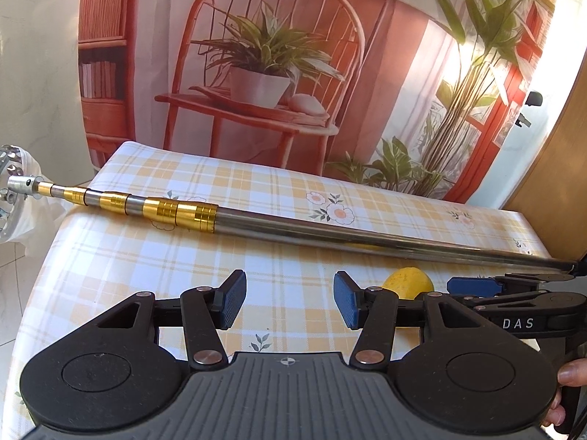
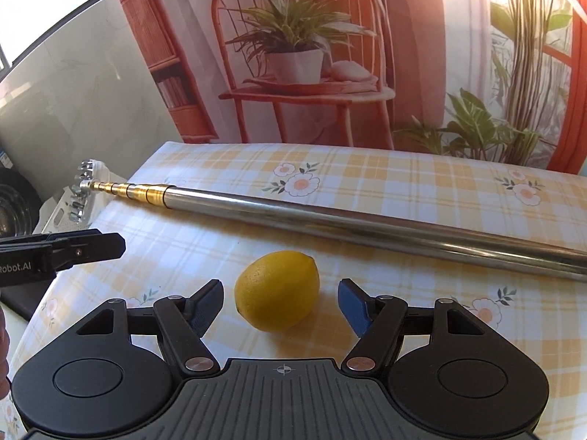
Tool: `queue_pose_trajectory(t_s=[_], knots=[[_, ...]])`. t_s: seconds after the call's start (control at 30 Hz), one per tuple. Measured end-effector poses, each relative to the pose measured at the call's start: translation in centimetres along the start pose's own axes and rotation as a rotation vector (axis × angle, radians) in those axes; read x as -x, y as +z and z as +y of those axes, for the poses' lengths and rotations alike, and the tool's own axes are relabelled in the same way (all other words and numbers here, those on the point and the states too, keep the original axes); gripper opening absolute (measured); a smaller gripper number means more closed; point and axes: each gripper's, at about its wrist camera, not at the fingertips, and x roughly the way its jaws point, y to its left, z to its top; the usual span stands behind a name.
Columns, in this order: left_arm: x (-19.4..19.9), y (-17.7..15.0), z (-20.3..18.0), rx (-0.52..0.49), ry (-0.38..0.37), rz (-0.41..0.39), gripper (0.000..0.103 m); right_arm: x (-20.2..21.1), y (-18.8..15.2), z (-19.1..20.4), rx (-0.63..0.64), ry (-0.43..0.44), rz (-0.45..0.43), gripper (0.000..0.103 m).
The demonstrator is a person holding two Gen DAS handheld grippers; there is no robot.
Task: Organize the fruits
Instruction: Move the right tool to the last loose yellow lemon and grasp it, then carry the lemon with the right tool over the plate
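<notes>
Task barely begun: your right gripper [image 2: 280, 306] stands wide open around the untouched lemon [image 2: 277, 290] on the near tablecloth [image 2: 403, 168], while your left gripper [image 1: 290, 300] hangs open and empty.

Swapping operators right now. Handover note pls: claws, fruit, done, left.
Left claw: open, empty, over bare tablecloth, to the left of the lemon.
Right claw: open, with the lemon lined up between its fingers; the pads are not touching it.
Fruit: one lemon on the table, on the near side of the telescopic metal pole that lies across the cloth. No other fruit and no bowl or basket in either view.
Done: nothing picked up yet.
Left: probably close the right claw on the lemon and lift it; the drop-off spot is out of view, so find it first.
</notes>
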Motion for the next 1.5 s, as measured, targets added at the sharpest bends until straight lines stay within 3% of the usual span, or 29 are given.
queue_pose_trajectory(t_s=[0.23,0.37,0.53,0.63,1.0,1.23,1.5], knots=[[-1.7,-0.1,0.4,0.008,-0.001,0.046,0.055,-2.3,0.8,-1.5,-0.11,0.046,0.072,0.065],[-2.7,-0.6,0.4,0.024,0.001,0.092,0.057,-3.2,1.0,-0.9,-0.097,0.071,0.104,0.059],[-2.9,-0.8,1.1,0.049,0.006,0.114,0.069,-4.0,1.5,-0.2,-0.058,0.045,0.126,0.057],[-2.8,-0.7,1.5,0.07,0.007,0.127,0.071,-3.7,1.4,0.5,-0.029,0.016,0.128,0.056],[0.4,-0.8,0.2,0.042,0.016,0.107,0.079,2.5,-0.4,2.1,0.05,-0.02,-0.002,0.056],[3.0,-1.2,-1.4,0.029,0.04,0.05,0.088,6.5,-2.6,2.1,0.034,-0.027,-0.068,0.056],[4.5,-1.7,-2.7,0.028,0.057,0.016,0.09,10.0,-5.1,1.5,0.014,-0.03,-0.119,0.056]])
